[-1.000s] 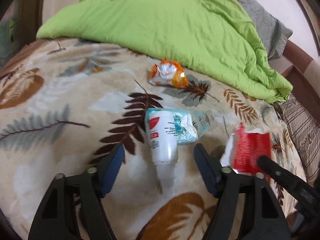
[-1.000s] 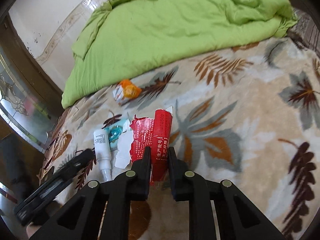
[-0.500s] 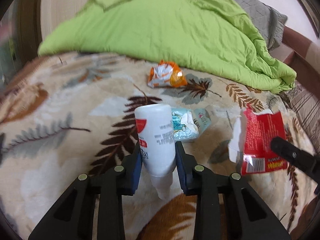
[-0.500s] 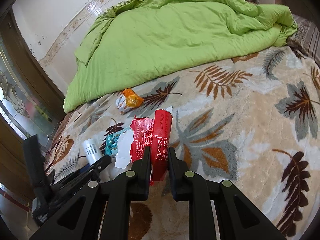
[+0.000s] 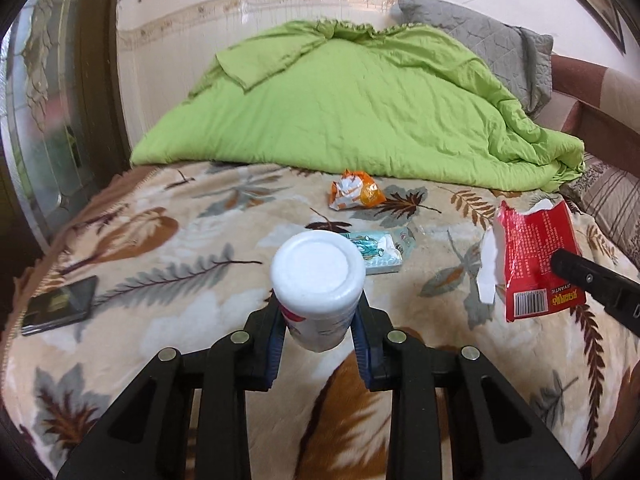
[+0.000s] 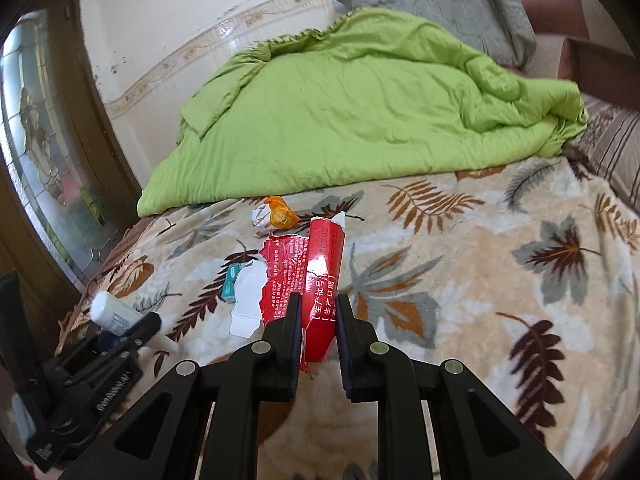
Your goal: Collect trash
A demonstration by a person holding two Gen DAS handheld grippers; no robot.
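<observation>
Your left gripper (image 5: 318, 332) had clenched its fingers on the white bottle (image 5: 317, 288); your right gripper (image 6: 319, 330) gripped the torn red wrapper (image 6: 316, 276) above the bed (image 6: 500, 288).

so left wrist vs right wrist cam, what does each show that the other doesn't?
Left wrist only: a dark phone lying flat near the blanket's left edge, and the white bottle's round base facing the lens.

Right wrist only: the bottle's side and nozzle, plus the body of the left gripper.

Both: white bottle clamped in the left gripper, torn red packet clamped in the right gripper, orange wrapper, teal pack, green duvet, leaf-print blanket.
</observation>
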